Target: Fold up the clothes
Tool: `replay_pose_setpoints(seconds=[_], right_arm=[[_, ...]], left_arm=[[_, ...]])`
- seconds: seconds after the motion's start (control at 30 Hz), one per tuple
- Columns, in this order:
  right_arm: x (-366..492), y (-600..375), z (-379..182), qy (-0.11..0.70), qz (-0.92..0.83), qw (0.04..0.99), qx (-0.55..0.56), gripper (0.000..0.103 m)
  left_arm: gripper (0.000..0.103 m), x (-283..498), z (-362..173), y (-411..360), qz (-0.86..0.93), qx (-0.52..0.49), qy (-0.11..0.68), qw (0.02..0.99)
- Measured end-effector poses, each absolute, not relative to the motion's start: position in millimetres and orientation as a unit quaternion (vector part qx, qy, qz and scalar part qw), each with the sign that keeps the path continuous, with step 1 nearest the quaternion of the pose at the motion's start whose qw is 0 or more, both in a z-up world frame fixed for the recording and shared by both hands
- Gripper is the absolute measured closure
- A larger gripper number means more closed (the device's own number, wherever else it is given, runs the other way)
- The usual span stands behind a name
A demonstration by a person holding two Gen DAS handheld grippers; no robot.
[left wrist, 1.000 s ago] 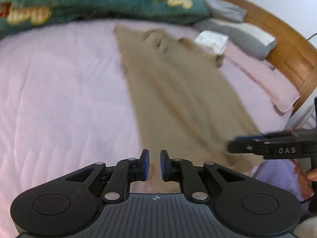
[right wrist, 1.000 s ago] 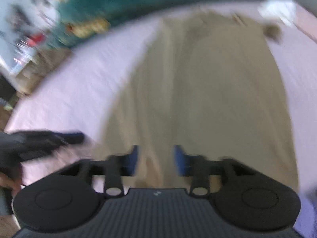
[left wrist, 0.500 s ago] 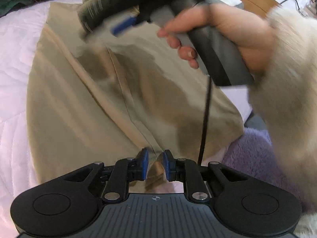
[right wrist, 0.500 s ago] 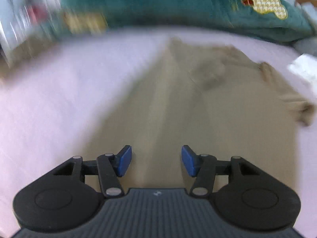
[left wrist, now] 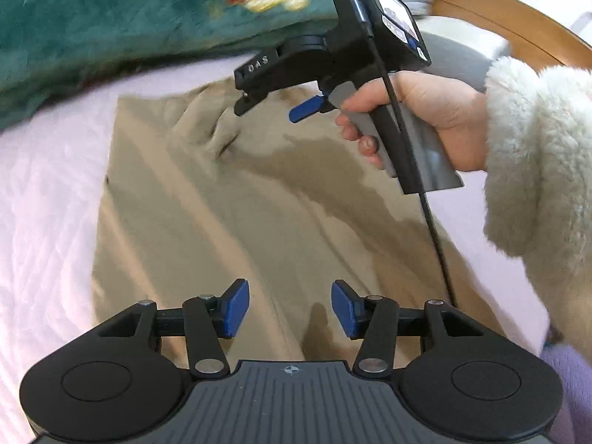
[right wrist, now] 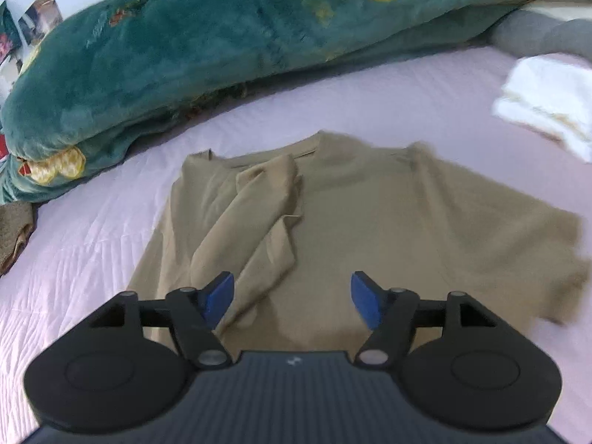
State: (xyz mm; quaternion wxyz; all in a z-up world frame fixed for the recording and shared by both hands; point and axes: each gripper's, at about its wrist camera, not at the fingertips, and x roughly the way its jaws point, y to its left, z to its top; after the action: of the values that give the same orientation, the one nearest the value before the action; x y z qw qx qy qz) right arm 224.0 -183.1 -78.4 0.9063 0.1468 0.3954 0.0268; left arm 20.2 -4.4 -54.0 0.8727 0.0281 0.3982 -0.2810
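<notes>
Right now the left gripper [left wrist: 289,309] hangs over the near hem of the tan shirt [right wrist: 370,222], jaws opening with nothing between them. The shirt lies flat on the pink sheet [right wrist: 92,244], its length running away toward the green blanket [right wrist: 222,44]. Farther up the shirt, the right gripper [right wrist: 292,298], also opening and empty, sits nearer the folded-in sleeve [right wrist: 259,214] and collar.

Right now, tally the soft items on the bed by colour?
Tan: 1, the shirt
Green: 1, the plush blanket
White: 1, the folded cloth
Grey: 1, the pillow
Brown: 1, a cloth at the left edge, mostly cut off
Total: 5
</notes>
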Motion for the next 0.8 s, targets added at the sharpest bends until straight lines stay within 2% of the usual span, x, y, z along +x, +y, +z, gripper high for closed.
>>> replay_pose_setpoints(seconds=[0.1, 0.17, 0.23, 0.27, 0.3, 0.43, 0.53, 0.6, 0.67, 0.73, 0.8], right_arm=[[245, -172, -94, 0.4, 0.034, 0.909, 0.11, 0.037], [249, -162, -101, 0.416, 0.045, 0.906, 0.064, 0.053], [247, -155, -103, 0.413, 0.05, 0.909, 0.018, 0.085], [243, -156, -100, 0.415, 0.056, 0.908, 0.023, 0.092], [239, -158, -96, 0.417, 0.061, 0.907, 0.029, 0.096], [221, -178, -77, 0.409, 0.028, 0.91, 0.061, 0.097], [219, -183, -89, 0.479, 0.025, 0.877, 0.04, 0.097], [219, -187, -80, 0.478, 0.025, 0.877, 0.043, 0.089], [221, -188, -62, 0.45, 0.031, 0.892, 0.046, 0.072], [224, -189, -43, 0.407, 0.035, 0.912, 0.042, 0.018], [239, -185, -36, 0.384, 0.023, 0.923, 0.024, 0.006]], left_arm=[[0.05, 30, -62, -2, -0.236, 0.02, 0.409, 0.881], [0.043, 30, -66, 7, -0.225, 0.021, 0.41, 0.883], [0.037, 33, -70, 11, -0.221, 0.016, 0.412, 0.884], [0.034, 34, -70, 12, -0.223, 0.011, 0.411, 0.884], [0.033, 35, -71, 13, -0.225, 0.007, 0.409, 0.884], [0.025, 33, -73, 13, -0.236, 0.023, 0.396, 0.887], [0.022, 23, -83, 22, -0.241, 0.045, 0.392, 0.887], [0.02, 23, -83, 23, -0.245, 0.045, 0.39, 0.886], [0.018, 22, -83, 25, -0.247, 0.041, 0.389, 0.887], [0.016, 22, -83, 26, -0.248, 0.036, 0.387, 0.887], [0.014, 20, -85, 26, -0.25, 0.037, 0.386, 0.887]])
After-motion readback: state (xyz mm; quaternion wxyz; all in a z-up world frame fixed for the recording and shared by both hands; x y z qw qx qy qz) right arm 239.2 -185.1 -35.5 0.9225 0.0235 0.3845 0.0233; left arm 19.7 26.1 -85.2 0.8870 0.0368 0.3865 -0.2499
